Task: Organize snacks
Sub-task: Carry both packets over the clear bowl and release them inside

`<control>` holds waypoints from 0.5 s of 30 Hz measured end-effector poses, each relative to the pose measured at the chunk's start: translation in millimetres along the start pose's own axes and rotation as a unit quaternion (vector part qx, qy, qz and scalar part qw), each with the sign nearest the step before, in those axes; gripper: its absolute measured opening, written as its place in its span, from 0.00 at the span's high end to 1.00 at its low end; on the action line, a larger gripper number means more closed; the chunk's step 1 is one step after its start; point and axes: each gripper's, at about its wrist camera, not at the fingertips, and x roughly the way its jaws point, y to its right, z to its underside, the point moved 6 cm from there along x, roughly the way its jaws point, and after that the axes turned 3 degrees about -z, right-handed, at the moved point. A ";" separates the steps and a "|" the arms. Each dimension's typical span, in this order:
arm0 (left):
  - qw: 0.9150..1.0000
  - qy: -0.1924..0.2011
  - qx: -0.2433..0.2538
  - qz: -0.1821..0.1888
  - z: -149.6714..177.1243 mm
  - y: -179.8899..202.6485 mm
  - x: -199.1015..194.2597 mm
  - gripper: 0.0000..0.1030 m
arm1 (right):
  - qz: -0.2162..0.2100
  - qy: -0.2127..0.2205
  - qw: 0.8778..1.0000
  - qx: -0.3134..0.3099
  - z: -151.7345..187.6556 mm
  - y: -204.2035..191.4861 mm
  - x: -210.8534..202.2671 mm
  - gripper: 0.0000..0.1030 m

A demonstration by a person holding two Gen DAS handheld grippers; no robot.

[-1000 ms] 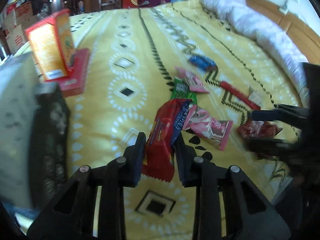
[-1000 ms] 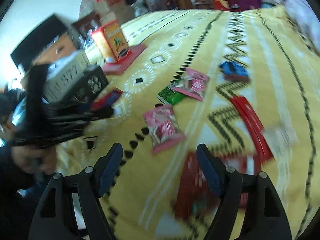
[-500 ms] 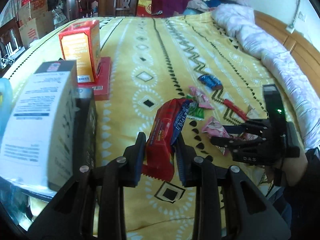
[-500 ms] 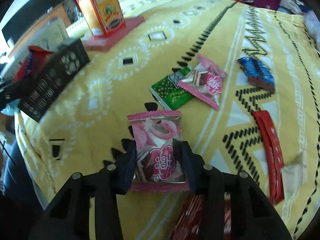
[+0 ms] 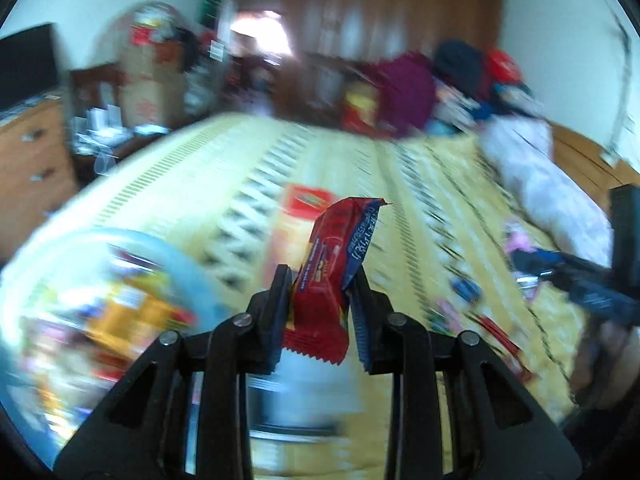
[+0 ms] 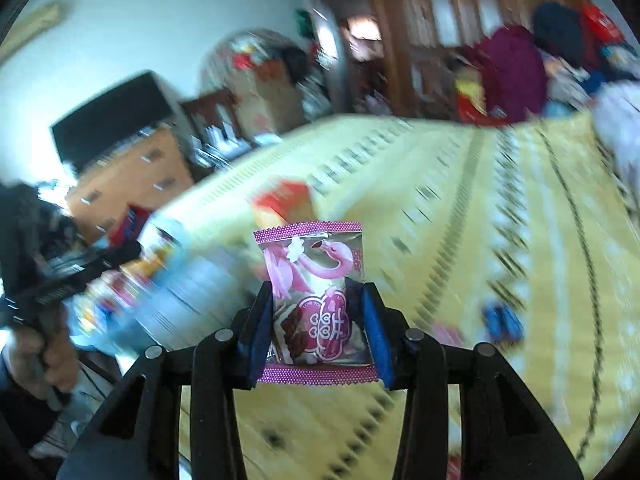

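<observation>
My left gripper [image 5: 320, 276] is shut on a red snack bar [image 5: 332, 256] with a blue side panel, and holds it upright above the yellow bedspread [image 5: 400, 208]. My right gripper [image 6: 316, 292] is shut on a pink flamingo snack packet [image 6: 316, 276], also lifted off the bed. A light blue basket [image 5: 192, 276] with several snacks in it lies blurred at lower left in the left wrist view, and the basket [image 6: 132, 320] shows left of the packet in the right wrist view. Each view catches the other gripper at its edge, hand-held.
An orange-red box [image 5: 304, 208] stands on the bed beyond the bar. A blue snack [image 5: 466, 288] and a red stick [image 5: 500, 336] lie loose on the right. A white box [image 5: 312, 392] sits blurred under my left fingers. A wooden dresser [image 6: 132, 184] and clutter stand past the bed's edge.
The right gripper closed on the pink packet and lifted it. Both grippers rose from the bedspread and swung left toward the blue basket. The left kept its hold on the red bar.
</observation>
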 end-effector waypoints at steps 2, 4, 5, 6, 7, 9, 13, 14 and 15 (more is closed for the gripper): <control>0.999 0.016 -0.026 -0.037 -12.5 -44.1 -13.8 0.71 | -0.038 0.013 0.999 -0.013 -31.5 -37.7 10.3 0.55; 0.995 0.026 -0.059 -0.079 -20.6 -97.2 -26.8 0.71 | -0.084 0.018 0.996 -0.020 -57.6 -77.6 25.2 0.55; 0.993 0.028 -0.071 -0.092 -22.0 -113.4 -30.7 0.71 | -0.102 0.018 0.994 -0.022 -67.0 -94.5 33.5 0.55; 0.990 0.029 -0.087 -0.109 -21.9 -136.9 -35.9 0.71 | -0.125 0.017 0.992 -0.025 -77.1 -115.7 43.3 0.55; 0.986 0.030 -0.107 -0.125 -20.9 -161.7 -41.2 0.71 | -0.142 0.014 0.989 -0.029 -83.4 -135.3 52.4 0.55; 0.979 0.028 -0.138 -0.147 -14.9 -197.3 -48.4 0.71 | -0.166 0.004 0.985 -0.041 -91.7 -172.3 69.8 0.55; 0.965 0.011 -0.183 -0.187 8.9 -249.3 -51.0 0.71 | -0.201 -0.021 0.977 -0.074 -94.4 -246.9 107.4 0.55; 0.964 0.007 -0.186 -0.190 12.8 -249.8 -49.8 0.71 | -0.209 -0.029 0.974 -0.081 -92.0 -263.9 116.9 0.55; 0.963 0.002 -0.189 -0.194 19.0 -253.6 -48.9 0.71 | -0.214 -0.034 0.972 -0.085 -87.9 -276.8 123.4 0.55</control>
